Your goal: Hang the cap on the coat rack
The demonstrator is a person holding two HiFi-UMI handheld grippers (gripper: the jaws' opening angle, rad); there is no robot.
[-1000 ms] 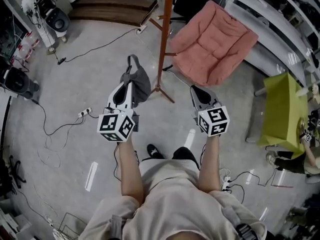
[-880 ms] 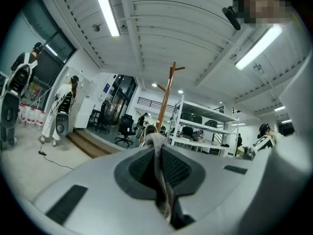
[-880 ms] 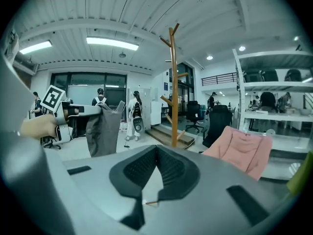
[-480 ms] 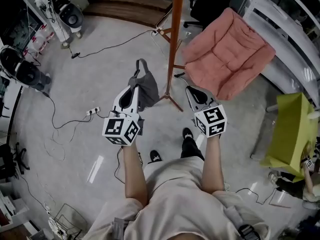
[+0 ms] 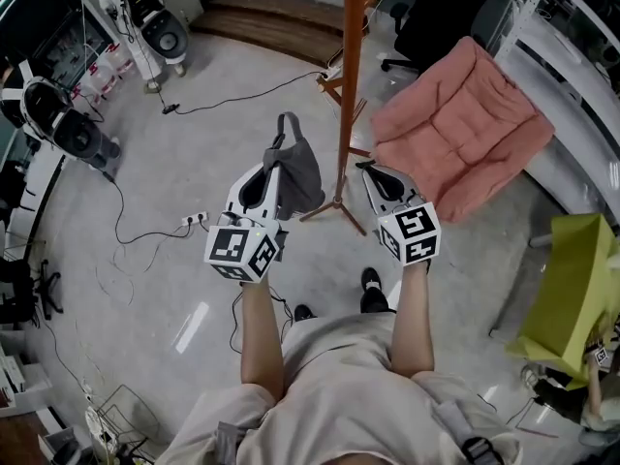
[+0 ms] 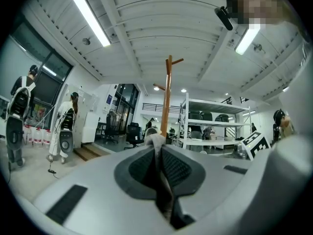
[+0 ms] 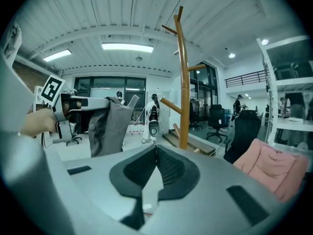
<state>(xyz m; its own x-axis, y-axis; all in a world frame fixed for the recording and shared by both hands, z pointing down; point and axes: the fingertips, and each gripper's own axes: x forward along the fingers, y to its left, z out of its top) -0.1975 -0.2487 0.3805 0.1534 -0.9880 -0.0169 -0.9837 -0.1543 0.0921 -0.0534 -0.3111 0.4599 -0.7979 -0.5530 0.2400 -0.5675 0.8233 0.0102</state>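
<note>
A grey cap (image 5: 296, 170) hangs from my left gripper (image 5: 275, 167), whose jaws are shut on its fabric (image 6: 157, 148). The wooden coat rack (image 5: 350, 85) rises just right of the cap, between the two grippers; its base rests on the floor near my right gripper (image 5: 368, 169). In the left gripper view the rack (image 6: 167, 97) stands straight ahead with pegs at its top. The right gripper view shows the rack (image 7: 183, 92) close ahead and the cap (image 7: 111, 126) at the left. My right gripper (image 7: 156, 148) is shut with nothing in it.
A pink cushioned seat (image 5: 465, 134) lies right of the rack, and a yellow-green table (image 5: 572, 279) stands farther right. Cables and a power strip (image 5: 197, 220) cross the floor at the left. A black office chair (image 5: 436, 17) and wooden steps (image 5: 281, 27) stand behind.
I have moved closer to the coat rack; its pole and base now sit between the two grippers. The cap stays in the left gripper throughout.
</note>
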